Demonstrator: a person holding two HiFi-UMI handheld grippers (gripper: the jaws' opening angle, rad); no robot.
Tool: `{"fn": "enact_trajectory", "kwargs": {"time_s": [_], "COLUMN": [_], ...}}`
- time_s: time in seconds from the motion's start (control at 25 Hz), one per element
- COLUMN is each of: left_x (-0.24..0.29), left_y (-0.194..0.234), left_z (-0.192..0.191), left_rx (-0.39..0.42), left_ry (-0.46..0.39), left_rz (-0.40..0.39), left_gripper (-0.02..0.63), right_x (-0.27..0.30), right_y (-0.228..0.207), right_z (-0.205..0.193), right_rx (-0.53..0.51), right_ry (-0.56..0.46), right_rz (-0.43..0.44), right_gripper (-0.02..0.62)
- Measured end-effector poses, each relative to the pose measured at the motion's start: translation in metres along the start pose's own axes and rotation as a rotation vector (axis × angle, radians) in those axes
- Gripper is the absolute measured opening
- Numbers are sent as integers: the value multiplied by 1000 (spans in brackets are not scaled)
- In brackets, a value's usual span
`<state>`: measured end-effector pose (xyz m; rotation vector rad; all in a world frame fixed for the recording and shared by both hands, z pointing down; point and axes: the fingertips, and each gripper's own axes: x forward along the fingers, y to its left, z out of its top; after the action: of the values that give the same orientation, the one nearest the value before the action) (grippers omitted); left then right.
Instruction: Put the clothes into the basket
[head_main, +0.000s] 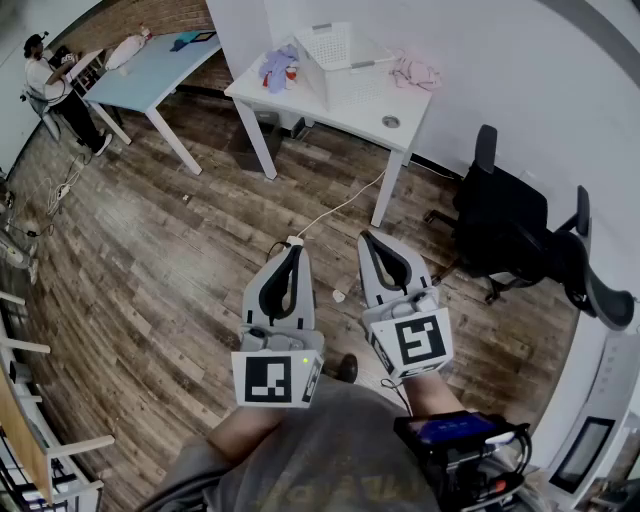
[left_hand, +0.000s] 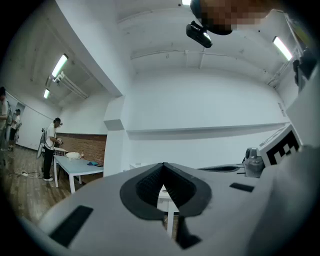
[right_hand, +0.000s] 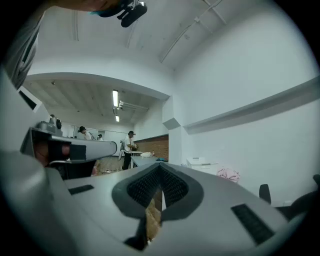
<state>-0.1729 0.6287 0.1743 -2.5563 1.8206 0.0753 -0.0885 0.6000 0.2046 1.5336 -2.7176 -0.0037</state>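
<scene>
The person holds both arms out in front of the body, close together and side by side. The left gripper (head_main: 293, 245) and the right gripper (head_main: 370, 240) both point level, out over the wooden floor (head_main: 170, 250) toward a white table (head_main: 350, 105). Each marker cube sits at the back end, near the person's body. The left gripper's jaws are pressed together, with nothing between them. The right gripper's jaws are the same: tight together and holding nothing. The clothes are far from both grippers, up on the white table. A heap of purple clothes (head_main: 278, 68) lies near the table's left end, just beside the white basket (head_main: 335, 45). A heap of pink clothes (head_main: 415, 72) lies on the other side of the basket, close to the wall. Both heaps are outside the basket, which stands at the back of the table. A black chair (head_main: 510, 230) stands to the right of the grippers. Far off on the left, another person (head_main: 55, 90) stands beside a blue table (head_main: 160, 65).
</scene>
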Motion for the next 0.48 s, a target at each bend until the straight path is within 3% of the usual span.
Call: {"fn": "enact_trajectory", "kwargs": {"time_s": [0.48], "left_x": [14], "left_y": [-21], "left_z": [-10], "left_rx": [23], "left_ry": [25], "left_rz": [29], "left_gripper": [9], "right_x": [-7], "right_y": [-27], "right_z": [-7], "right_rx": [23], "right_ry": [-20], "right_rz": [27], "right_gripper": [6]}}
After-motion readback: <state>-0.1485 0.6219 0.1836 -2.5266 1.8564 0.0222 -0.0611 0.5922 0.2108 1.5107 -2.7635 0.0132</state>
